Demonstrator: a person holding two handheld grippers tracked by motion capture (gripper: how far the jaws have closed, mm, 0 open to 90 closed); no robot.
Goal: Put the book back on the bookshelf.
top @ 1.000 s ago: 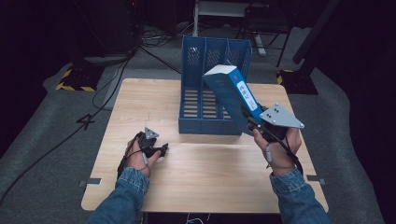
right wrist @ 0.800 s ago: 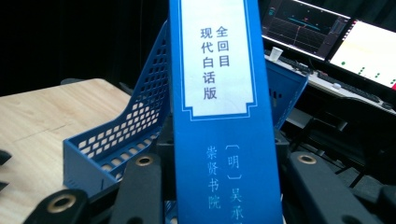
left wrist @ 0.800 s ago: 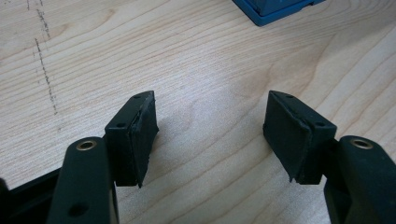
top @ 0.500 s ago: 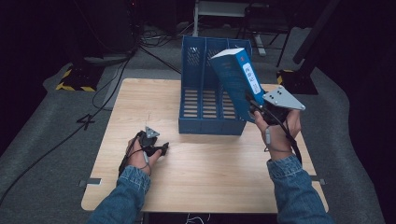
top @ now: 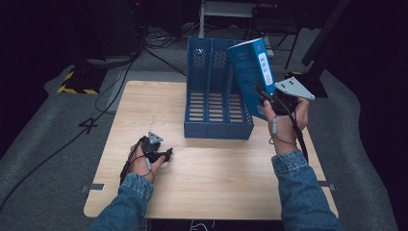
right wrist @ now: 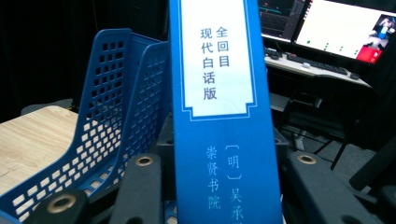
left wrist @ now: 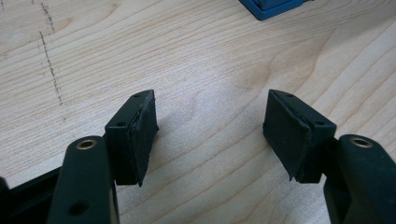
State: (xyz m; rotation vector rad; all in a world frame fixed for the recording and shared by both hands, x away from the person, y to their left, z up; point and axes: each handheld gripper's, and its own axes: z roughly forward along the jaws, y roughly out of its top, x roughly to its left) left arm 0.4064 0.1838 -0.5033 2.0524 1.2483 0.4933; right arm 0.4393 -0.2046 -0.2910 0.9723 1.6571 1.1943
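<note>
- My right gripper (top: 265, 98) is clamped on the blue book (top: 251, 72) by its spine edge, holding it almost upright just above the right side of the blue file rack (top: 216, 96), probably so it can drop into a slot.
- My left gripper (top: 161, 155) sits idle on the wooden table (top: 216, 183), jaws spread wide, nothing between them, well clear of the rack.

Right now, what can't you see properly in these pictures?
- High view: the book hides part of the file holder's right slot.
- Right gripper view: the book's spine covers the fingers' tips, and the bottom edge cuts off its lowest lettering.
- Left gripper view: the top edge cuts the holder to one corner.
</note>
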